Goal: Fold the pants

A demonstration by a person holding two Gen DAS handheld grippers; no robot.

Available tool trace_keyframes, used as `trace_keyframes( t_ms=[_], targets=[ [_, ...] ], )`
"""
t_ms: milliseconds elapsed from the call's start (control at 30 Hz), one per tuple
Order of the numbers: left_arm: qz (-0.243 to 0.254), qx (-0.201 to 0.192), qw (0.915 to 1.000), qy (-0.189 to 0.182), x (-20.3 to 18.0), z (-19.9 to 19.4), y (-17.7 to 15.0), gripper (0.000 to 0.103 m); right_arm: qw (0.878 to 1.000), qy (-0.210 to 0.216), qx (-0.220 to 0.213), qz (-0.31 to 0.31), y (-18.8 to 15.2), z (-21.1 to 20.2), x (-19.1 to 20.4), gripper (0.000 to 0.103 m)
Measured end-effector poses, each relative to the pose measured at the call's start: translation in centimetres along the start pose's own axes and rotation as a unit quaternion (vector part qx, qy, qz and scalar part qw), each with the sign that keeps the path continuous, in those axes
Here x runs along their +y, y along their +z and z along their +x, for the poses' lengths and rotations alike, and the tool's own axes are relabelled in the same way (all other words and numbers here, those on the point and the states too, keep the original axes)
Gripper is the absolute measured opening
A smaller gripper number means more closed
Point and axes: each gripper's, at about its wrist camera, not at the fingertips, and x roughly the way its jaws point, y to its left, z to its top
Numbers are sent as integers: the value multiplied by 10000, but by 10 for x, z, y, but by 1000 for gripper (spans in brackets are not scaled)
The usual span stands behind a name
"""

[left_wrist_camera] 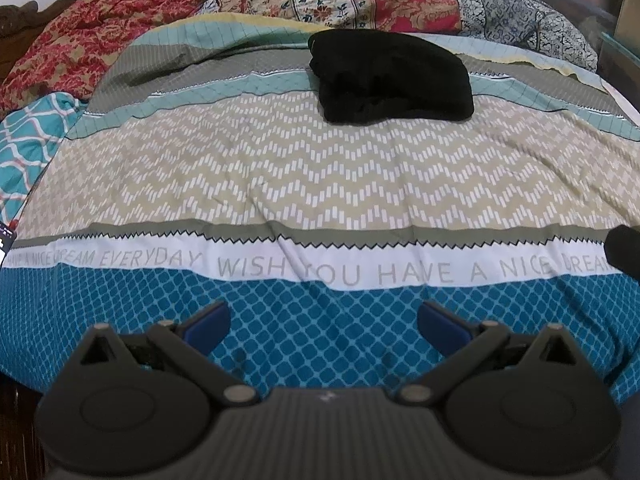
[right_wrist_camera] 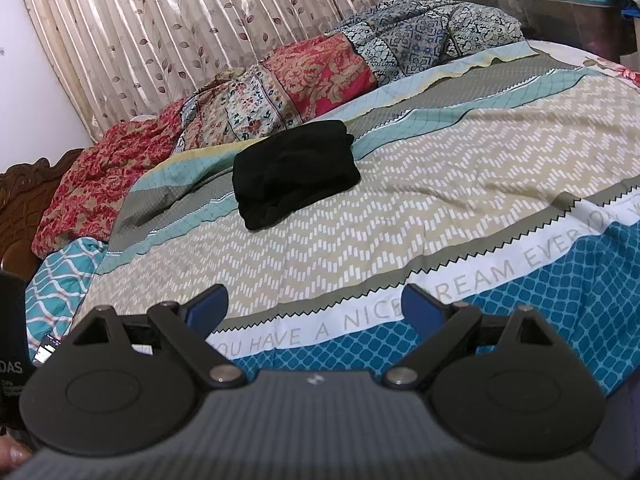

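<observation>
Your black pants [left_wrist_camera: 390,78] lie as a compact folded bundle on the bed cover [left_wrist_camera: 320,184], in the upper centre of the left wrist frame and a little left of centre in the right wrist frame. The folding looks complete to me; at most a small tidying of the edges remains. Your left tool [left_wrist_camera: 323,322] has its fingers wide apart and holds nothing. Your right tool [right_wrist_camera: 314,306] is the same, spread and empty. Both are well apart from the pants, low in the frames.
</observation>
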Motion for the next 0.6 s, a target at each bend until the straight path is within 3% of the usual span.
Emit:
trace_keyframes(
  t_ms=[600],
  targets=[
    [13,250,9995,180,1,12,-4,103,9998,40,165,-69,-5,6,4,95]
  ],
)
